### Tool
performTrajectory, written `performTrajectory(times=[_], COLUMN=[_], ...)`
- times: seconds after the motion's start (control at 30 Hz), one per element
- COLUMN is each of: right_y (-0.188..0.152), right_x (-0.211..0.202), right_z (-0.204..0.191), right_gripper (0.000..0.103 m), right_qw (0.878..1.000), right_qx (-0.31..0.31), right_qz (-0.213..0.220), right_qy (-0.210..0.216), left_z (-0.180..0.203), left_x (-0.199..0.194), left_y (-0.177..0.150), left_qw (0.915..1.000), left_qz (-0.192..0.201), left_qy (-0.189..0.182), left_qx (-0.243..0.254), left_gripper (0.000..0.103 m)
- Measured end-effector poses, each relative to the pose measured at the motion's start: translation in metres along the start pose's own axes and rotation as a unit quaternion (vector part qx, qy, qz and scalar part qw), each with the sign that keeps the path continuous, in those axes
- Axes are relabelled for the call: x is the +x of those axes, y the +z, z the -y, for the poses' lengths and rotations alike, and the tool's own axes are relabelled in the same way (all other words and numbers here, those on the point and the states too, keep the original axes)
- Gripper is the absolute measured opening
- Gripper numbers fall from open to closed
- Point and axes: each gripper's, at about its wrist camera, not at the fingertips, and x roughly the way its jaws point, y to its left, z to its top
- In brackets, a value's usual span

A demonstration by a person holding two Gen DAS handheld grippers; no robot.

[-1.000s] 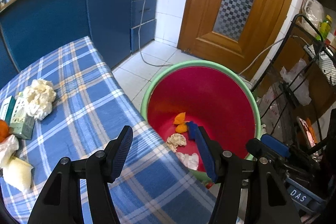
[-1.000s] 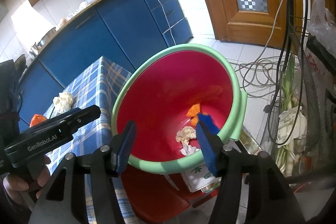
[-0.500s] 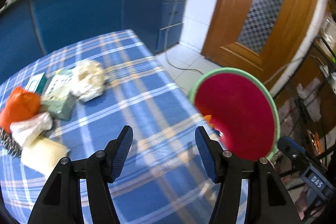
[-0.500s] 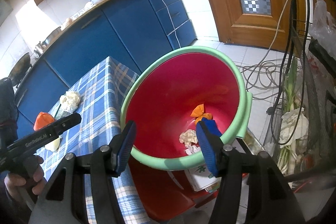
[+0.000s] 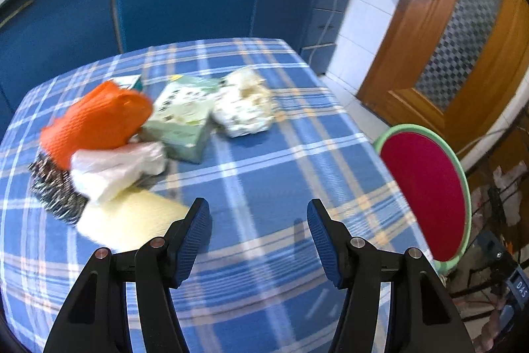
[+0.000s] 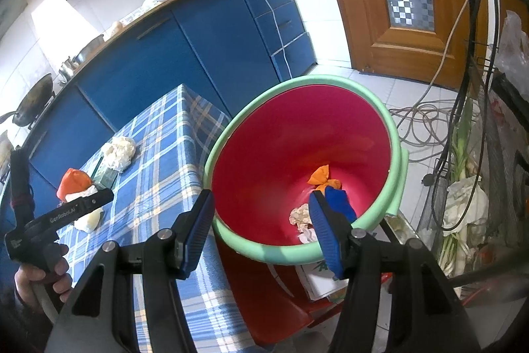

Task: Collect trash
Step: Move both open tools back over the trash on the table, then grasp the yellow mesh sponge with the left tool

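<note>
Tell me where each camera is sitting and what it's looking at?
Left wrist view: rides the left gripper, looks down over the checked table at the trash pile; its open fingers show.
Right wrist view: rides the right gripper, looks down into the red bin; open fingers and the person's left hand show.
Shared: table, bin, crumpled tissue, orange cloth.

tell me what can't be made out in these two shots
- Left wrist view: print on the green box is motion-blurred.
- Left wrist view: the metal scourer is half hidden under the plastic bag.
- Right wrist view: the right tongs block part of the paper scraps in the bin.
</note>
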Motion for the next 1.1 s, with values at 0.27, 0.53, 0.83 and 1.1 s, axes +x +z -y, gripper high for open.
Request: performTrajectory(times=[0.27,0.53,0.83,1.1], right_y=[-0.002,-0.005,-0.006,-0.008], right_x=[0.001,0.000,-0.001,-0.001], right_z=[-0.012,-0.022,-0.033,-0.042], right_gripper=[0.061,0.061,0.061,0.061], right_qw=[1.000,1.000,0.999,0.999], right_qx=[-0.011,-0.021,-0.031,-0.040], right_qz=[-0.003,-0.004,-0.005,-0.008], right_qy=[0.008,0.016,0.023,0.028], left_z=[-0.024,-0.035,-0.054,-0.074], left_x=[-0.011,-0.023,-0.036,-0.043], left_y=[-0.011,-0.025,-0.035,-0.037], left_qw=[0.9998,0.9997,0.9989,0.9961], left_qz=[-0.001,-0.004,-0.001,0.007], left_qy=[0.008,0.011,0.027,0.064], left_qx=[-0.018,-0.021,-0.038,-0.061], left_gripper=[0.063,0.063,0.063,0.063])
